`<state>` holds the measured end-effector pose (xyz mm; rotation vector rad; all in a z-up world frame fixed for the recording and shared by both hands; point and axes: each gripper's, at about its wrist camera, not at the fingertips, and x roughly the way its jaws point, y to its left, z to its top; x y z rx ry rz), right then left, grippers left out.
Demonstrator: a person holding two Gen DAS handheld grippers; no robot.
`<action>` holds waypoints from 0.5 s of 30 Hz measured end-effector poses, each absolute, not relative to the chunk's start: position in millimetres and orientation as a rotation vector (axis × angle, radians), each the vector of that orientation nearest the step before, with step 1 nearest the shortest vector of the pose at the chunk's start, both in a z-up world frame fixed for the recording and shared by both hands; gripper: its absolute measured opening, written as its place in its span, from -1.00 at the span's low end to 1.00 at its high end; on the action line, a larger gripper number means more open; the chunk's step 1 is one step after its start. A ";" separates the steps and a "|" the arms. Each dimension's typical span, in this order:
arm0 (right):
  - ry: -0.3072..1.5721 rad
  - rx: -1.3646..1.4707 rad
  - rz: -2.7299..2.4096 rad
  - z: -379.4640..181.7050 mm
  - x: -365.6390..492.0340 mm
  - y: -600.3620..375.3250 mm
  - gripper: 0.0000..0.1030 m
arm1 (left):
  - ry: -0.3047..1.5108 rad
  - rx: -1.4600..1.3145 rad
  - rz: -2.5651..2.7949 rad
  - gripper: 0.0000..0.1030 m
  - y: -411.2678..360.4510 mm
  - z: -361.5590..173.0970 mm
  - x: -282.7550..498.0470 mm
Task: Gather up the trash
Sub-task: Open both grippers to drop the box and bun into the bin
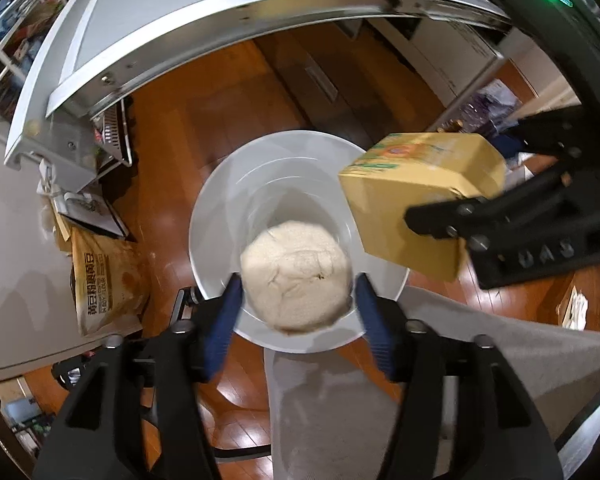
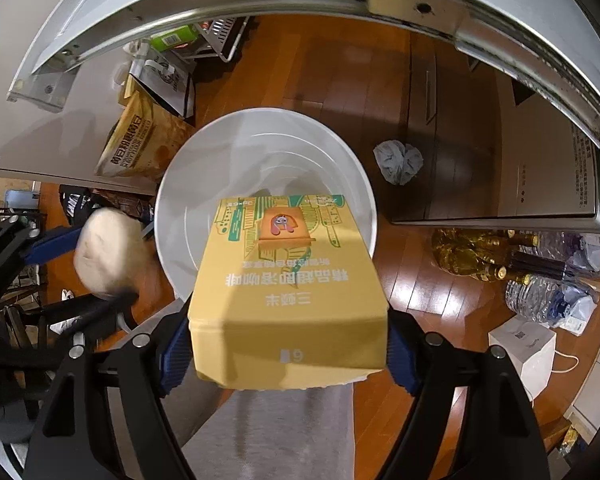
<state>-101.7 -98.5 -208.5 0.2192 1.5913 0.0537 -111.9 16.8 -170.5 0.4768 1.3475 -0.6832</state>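
Note:
A white round bin (image 1: 216,216) stands on the wood floor below both grippers; it also shows in the right wrist view (image 2: 204,168). My left gripper (image 1: 298,304) has its blue pads spread, and a crumpled beige paper ball (image 1: 296,276) sits between them over the bin with small gaps either side; the ball also shows in the right wrist view (image 2: 108,252). My right gripper (image 2: 288,356) is shut on a yellow carton (image 2: 288,292) with Chinese print, held over the bin's near rim. The carton also shows in the left wrist view (image 1: 416,200).
A steel table edge (image 1: 180,20) arches overhead. A yellow flour bag (image 1: 104,280) leans at the left of the bin. A crumpled grey wad (image 2: 398,160) lies on the floor to the right. Bottles (image 2: 500,256) and a white box (image 2: 520,356) crowd the far right.

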 end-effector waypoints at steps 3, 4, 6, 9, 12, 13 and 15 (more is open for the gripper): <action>1.586 0.233 0.049 -207.7 -100.3 -100.9 0.65 | 1.326 0.485 -0.682 0.80 17.9 -166.2 -113.4; 1.581 0.229 0.048 -206.4 -100.2 -101.7 0.66 | 1.328 0.481 -0.680 0.80 18.1 -165.3 -113.0; 1.572 0.218 0.043 -203.1 -99.3 -102.6 0.66 | 1.338 0.475 -0.664 0.80 20.1 -165.6 -110.5; 1.553 0.216 0.043 -195.7 -98.5 -104.6 0.66 | 1.347 0.458 -0.634 0.80 25.5 -165.4 -106.1; 1.536 0.223 0.047 -187.8 -99.5 -107.7 0.67 | 1.342 0.452 -0.593 0.80 31.9 -162.1 -99.6; 1.527 0.227 0.048 -184.2 -99.4 -108.1 0.69 | 1.339 0.449 -0.583 0.80 32.7 -161.5 -98.2; 1.510 0.233 0.045 -176.8 -99.5 -109.7 0.73 | 1.336 0.436 -0.565 0.80 36.6 -159.7 -94.1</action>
